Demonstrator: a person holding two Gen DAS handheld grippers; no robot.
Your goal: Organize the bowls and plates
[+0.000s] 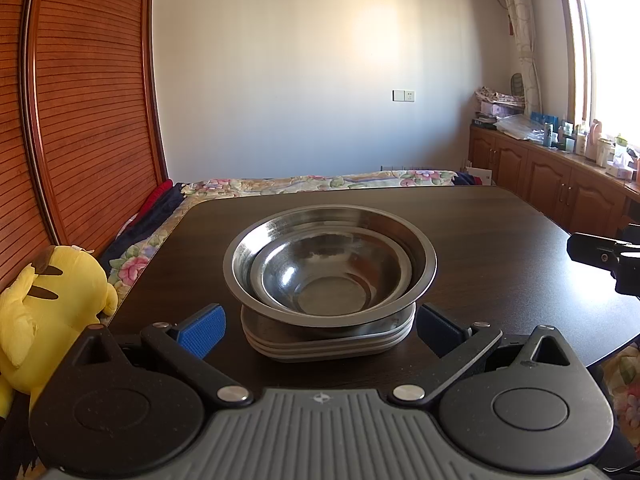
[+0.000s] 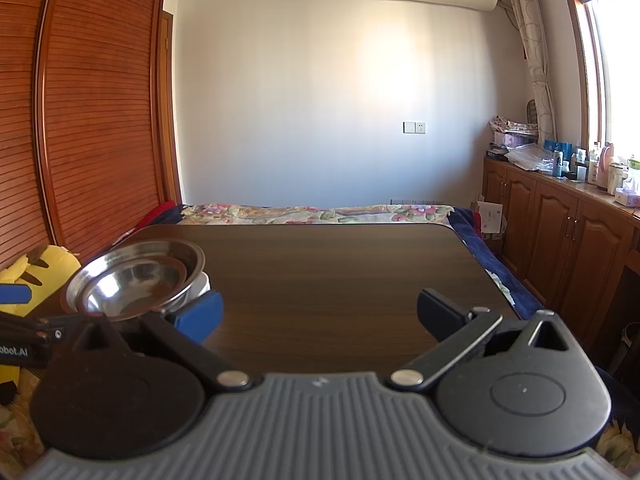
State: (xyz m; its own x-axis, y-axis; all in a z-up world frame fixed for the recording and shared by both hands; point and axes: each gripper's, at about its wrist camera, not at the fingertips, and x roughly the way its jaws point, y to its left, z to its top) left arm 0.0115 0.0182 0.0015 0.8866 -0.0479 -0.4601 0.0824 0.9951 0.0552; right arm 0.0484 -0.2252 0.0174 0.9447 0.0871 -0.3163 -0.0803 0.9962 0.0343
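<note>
Through the left wrist camera I am looking straight at the stack; the left gripper [image 1: 320, 330] is holding its jaws spread wide, one blue pad on each side of the pile, apparently not touching it. A small steel bowl [image 1: 328, 276] is sitting nested inside a large steel bowl [image 1: 424, 264], both upright with their mouths facing up; being round, they are showing no long axis. Under them a pile of grey plates [image 1: 328, 344] is lying flat on the dark tabletop [image 1: 500, 240], near its front edge; the plates are looking oblong with rounded corners, their longer side running left to right across my view. A yellow plush toy [image 1: 48, 308] is sitting off the tabletop's left edge; part of the right gripper is showing at the far right.

Through the right wrist camera the right gripper [image 2: 320, 316] is also standing spread, hovering over bare tabletop and pinching nothing; the bowls are showing at the left, just behind its blue finger pad [image 2: 200, 316], mouths up, with the plates mostly hidden beneath them; a flowered bed [image 2: 312, 212] is lying beyond the far edge.
</note>
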